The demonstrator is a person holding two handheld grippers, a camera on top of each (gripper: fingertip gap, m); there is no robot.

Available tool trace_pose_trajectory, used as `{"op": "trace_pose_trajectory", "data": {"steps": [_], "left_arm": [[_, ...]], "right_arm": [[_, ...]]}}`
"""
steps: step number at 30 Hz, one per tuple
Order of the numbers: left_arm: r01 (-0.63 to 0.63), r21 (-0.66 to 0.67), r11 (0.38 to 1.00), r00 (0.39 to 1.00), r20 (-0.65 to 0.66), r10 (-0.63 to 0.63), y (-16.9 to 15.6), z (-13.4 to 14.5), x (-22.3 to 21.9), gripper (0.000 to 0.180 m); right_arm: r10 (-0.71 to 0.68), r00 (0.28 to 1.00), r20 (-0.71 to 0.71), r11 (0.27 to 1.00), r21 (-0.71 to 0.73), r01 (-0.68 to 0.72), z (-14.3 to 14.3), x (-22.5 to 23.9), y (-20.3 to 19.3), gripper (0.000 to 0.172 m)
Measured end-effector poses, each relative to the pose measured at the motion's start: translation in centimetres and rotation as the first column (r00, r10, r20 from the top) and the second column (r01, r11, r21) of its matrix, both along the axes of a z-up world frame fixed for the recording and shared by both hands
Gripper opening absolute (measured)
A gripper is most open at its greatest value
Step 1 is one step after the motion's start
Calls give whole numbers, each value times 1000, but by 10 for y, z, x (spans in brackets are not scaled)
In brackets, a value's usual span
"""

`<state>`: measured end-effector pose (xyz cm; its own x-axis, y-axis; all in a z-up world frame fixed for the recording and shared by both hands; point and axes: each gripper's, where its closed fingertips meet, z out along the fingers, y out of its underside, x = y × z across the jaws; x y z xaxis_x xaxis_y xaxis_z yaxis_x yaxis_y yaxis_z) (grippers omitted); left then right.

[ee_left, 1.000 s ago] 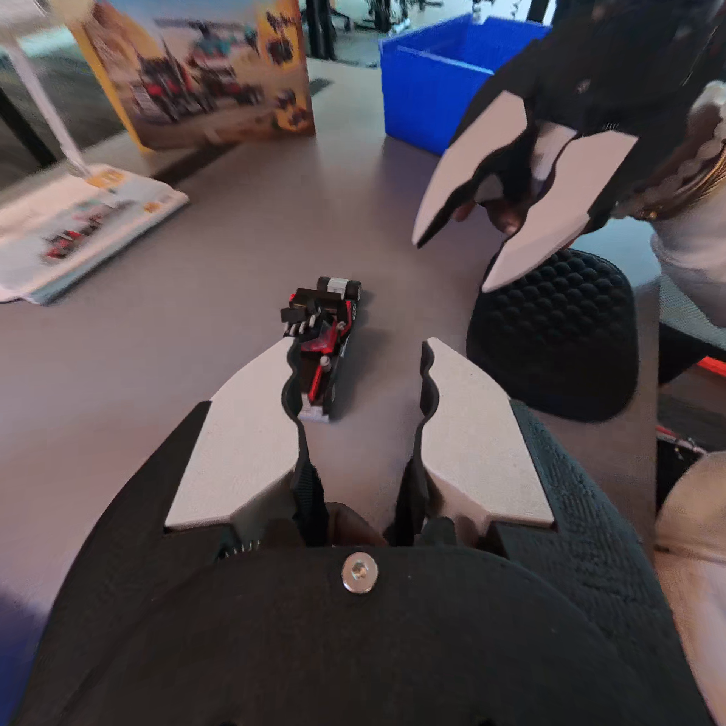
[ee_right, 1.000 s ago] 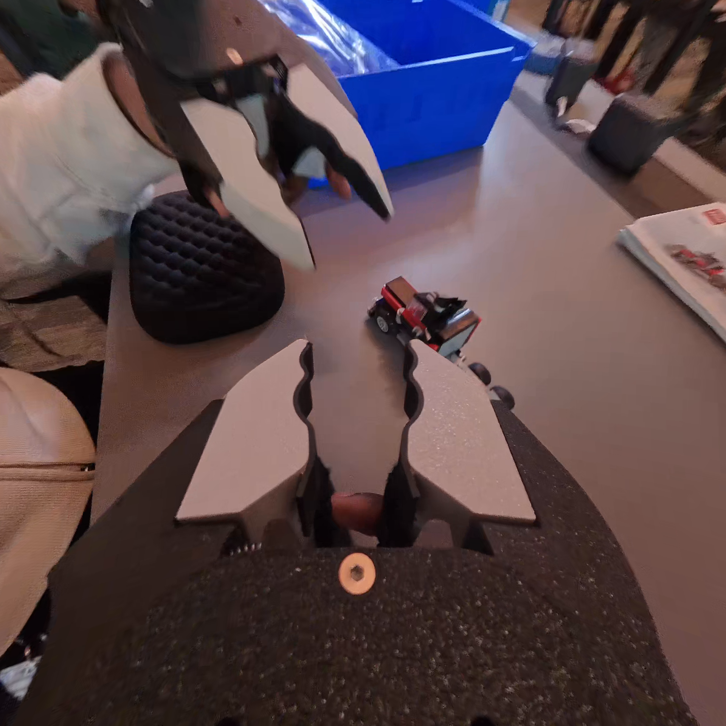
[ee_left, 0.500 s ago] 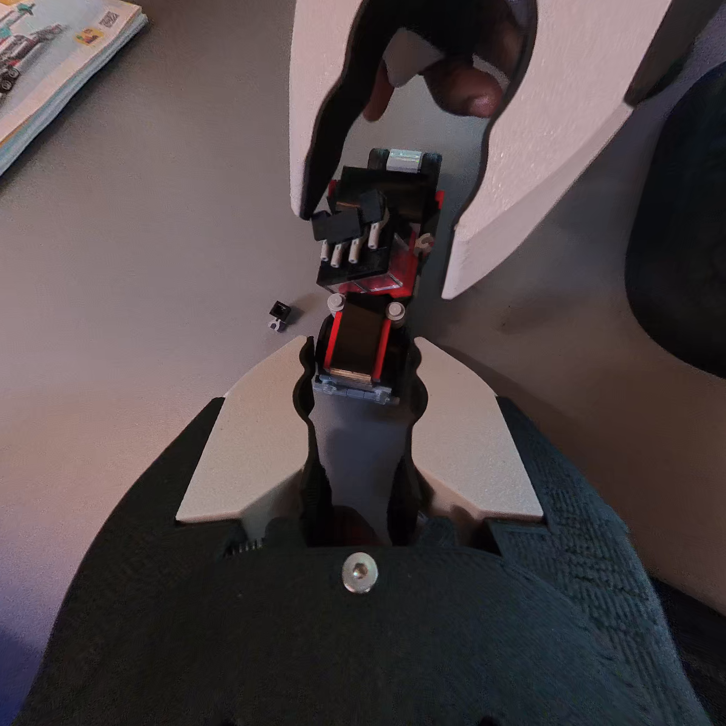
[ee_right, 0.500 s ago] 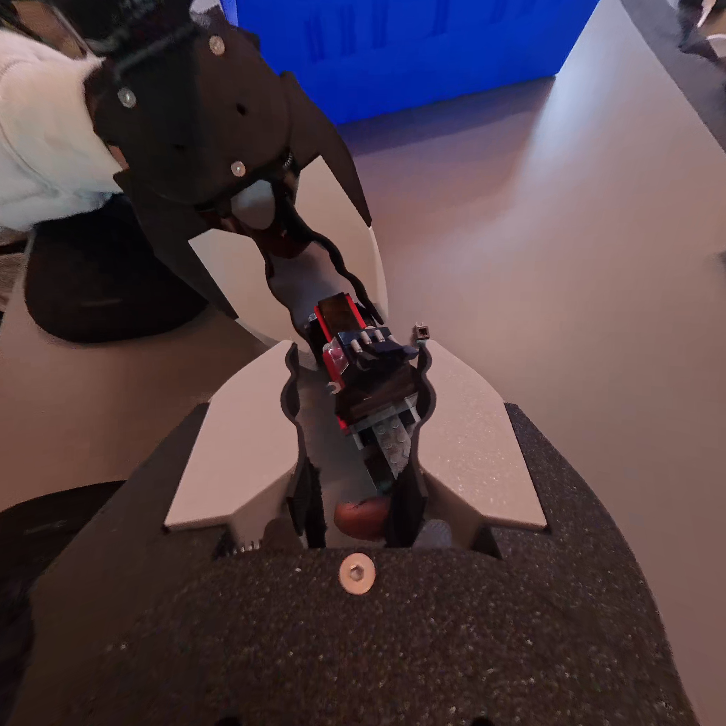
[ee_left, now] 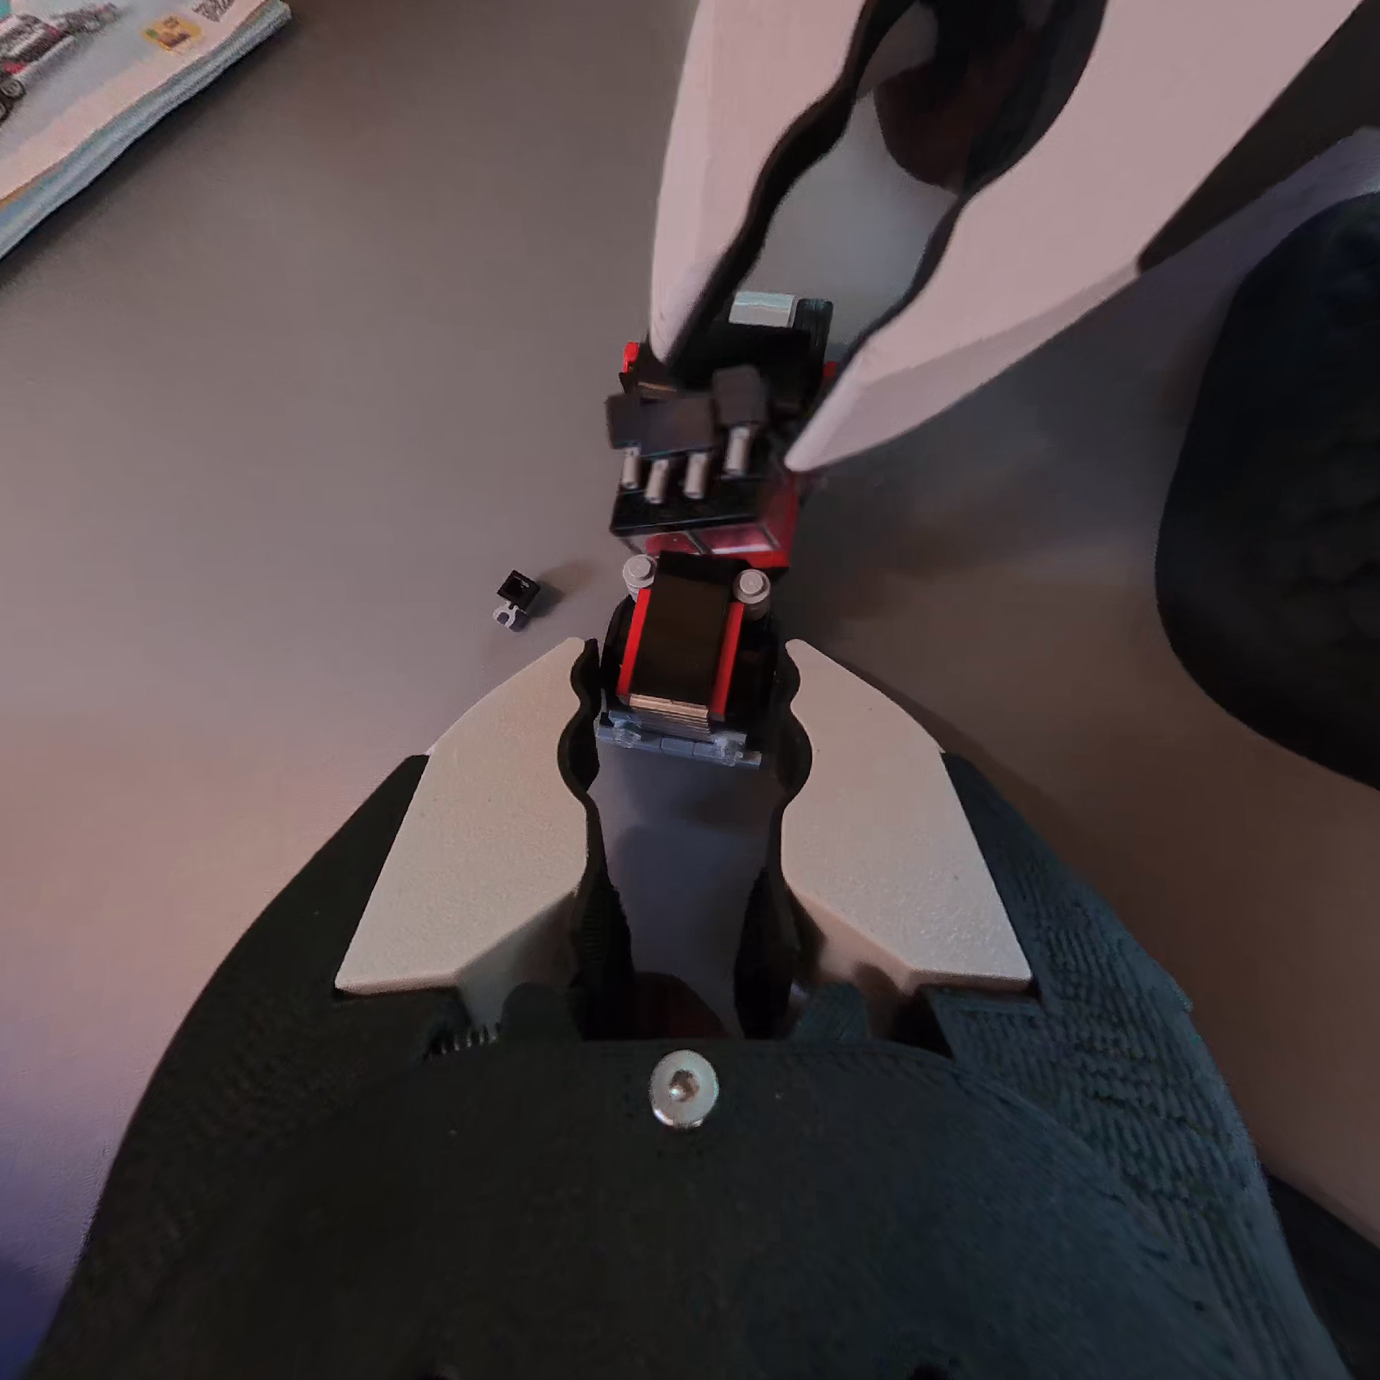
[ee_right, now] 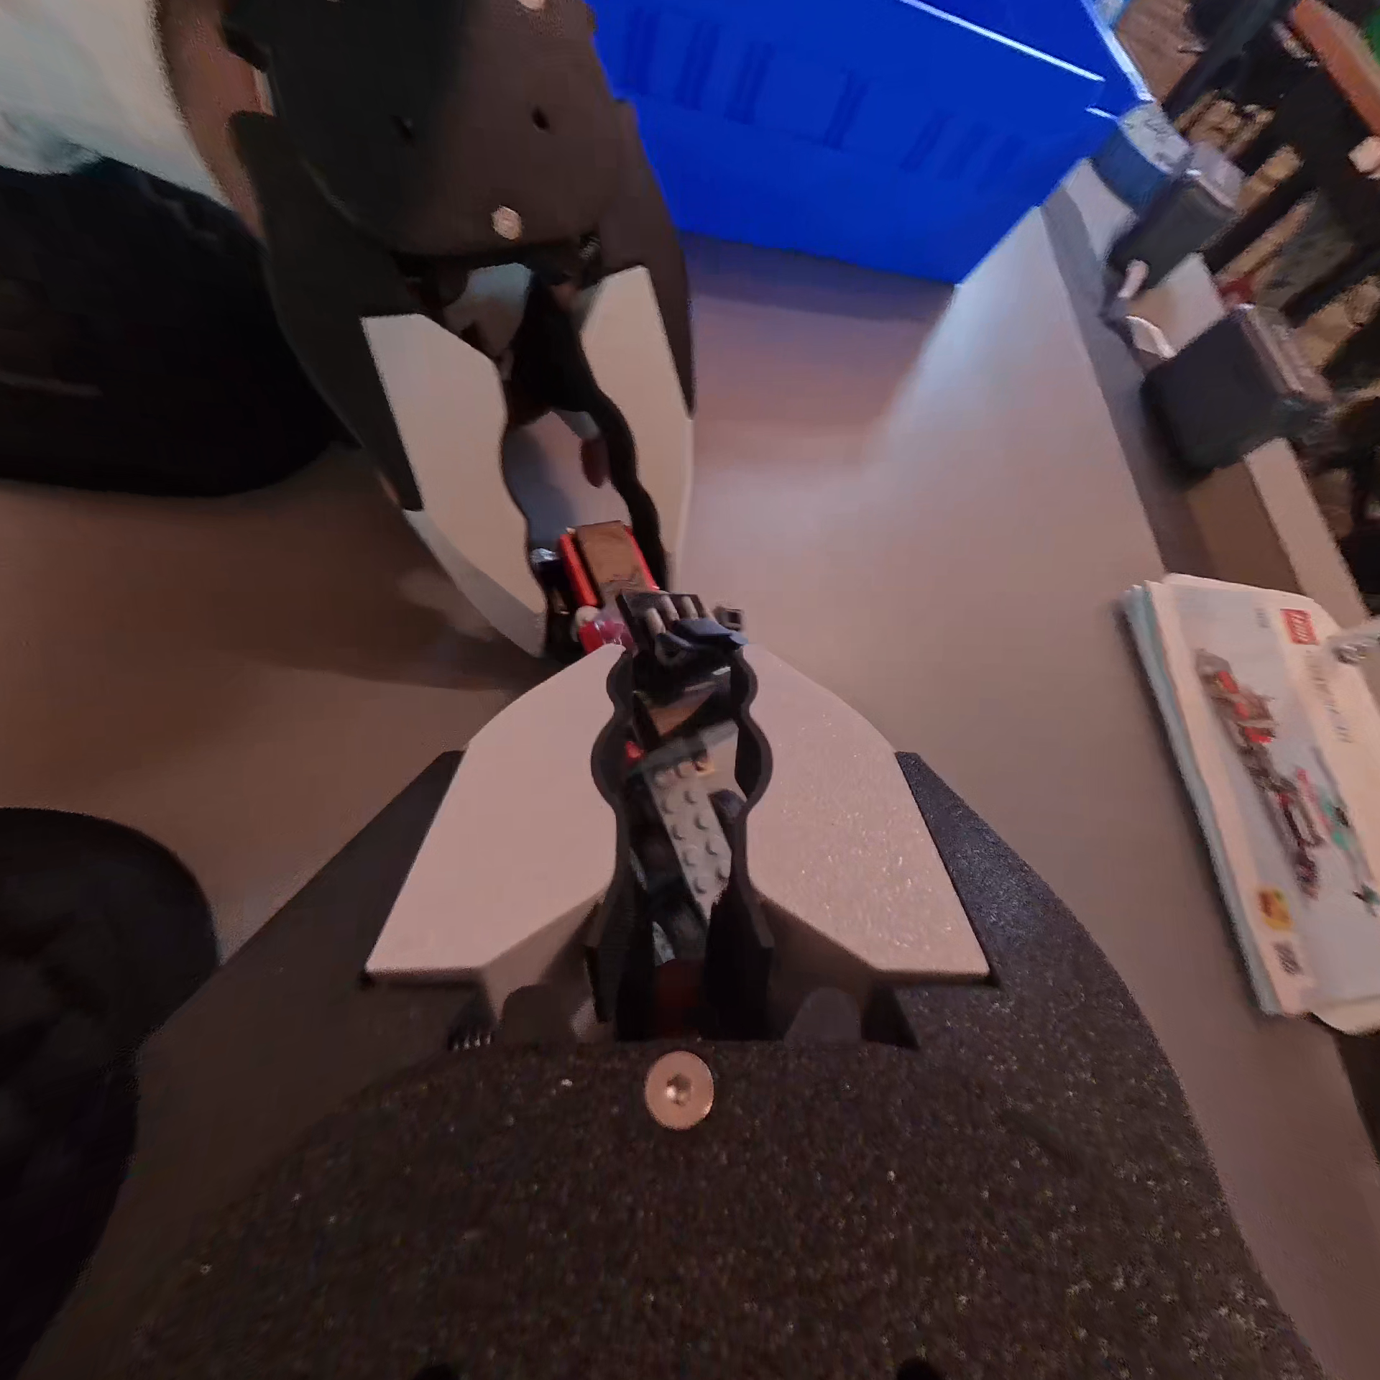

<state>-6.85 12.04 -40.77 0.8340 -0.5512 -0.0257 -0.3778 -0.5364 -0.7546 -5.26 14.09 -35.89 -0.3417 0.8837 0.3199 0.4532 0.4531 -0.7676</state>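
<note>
At the far left of the left wrist view lay a stapled paper instruction booklet, its glossy cover printed with pictures, on the smooth matte grey bench. A tiny loose black brick piece with a grey clip sat on the bench just left of the toy.

The small red, black and grey brick-built toy truck stood on the bench between both tools. The left tool, with pale grainy fingers and wavy black inner pads, was closed on the truck's hood end, both pads against its sides. The right tool gripped the rear, by the cab roof with its row of short grey cylinders.

A black dimpled cushion-like pad lay at the right edge.

Only the right wrist view showed the glossy blue plastic bin at the back of the bench, dark cases beyond the bench edge, and a white sleeve behind the left tool. There the right tool was narrowly closed on the truck's studded grey rear deck, black pads touching both sides, while the booklet lay to the right.
</note>
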Motion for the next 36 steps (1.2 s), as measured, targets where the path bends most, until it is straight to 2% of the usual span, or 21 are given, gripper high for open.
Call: {"op": "trace_pose_trajectory", "data": {"steps": [1,4,6,10,12,17,19,21,25,28,32,34,36], "left_arm": [[-8,-2,1000,1000,11,8,1,0,1,45],[-27,2,1000,999,29,27,3,0,3,45],[-34,4,999,999,25,34,5,-1,6,46],[-31,-27,999,999,-18,30,5,-8,9,49],[-11,-44,999,1000,-8,11,2,-8,10,53],[14,-93,996,999,38,-10,-7,-8,6,50],[59,-97,993,997,59,-54,-10,-7,13,45],[158,-90,983,986,69,-152,-17,-7,29,43],[225,-49,973,974,-1,-225,-19,-8,38,43],[159,-22,987,987,14,-158,-12,-2,25,43],[-9,127,992,1000,11,7,16,17,-12,43],[12,192,981,1000,-7,-10,29,22,-20,44],[48,168,985,999,-5,-48,35,15,-22,43]], "right_arm": [[-17,1000,0,1000,20,17,0,1,5,23],[48,999,11,999,-1,-48,0,9,-4,22],[-2,999,43,1000,28,0,-4,13,6,24],[-14,999,45,1000,19,13,-4,16,9,22],[-12,999,51,1000,28,10,-4,17,9,22],[-57,995,80,995,83,50,-4,22,18,25],[-85,993,87,991,111,75,-5,26,24,26],[-117,988,96,986,131,104,-6,31,32,26],[-169,981,99,980,125,156,-6,43,46,26],[-200,975,93,976,107,190,-6,50,55,26],[-189,978,90,981,69,183,-4,55,55,27],[-182,982,58,983,47,180,1,53,53,27],[-166,986,24,986,22,165,8,50,48,27]]}}
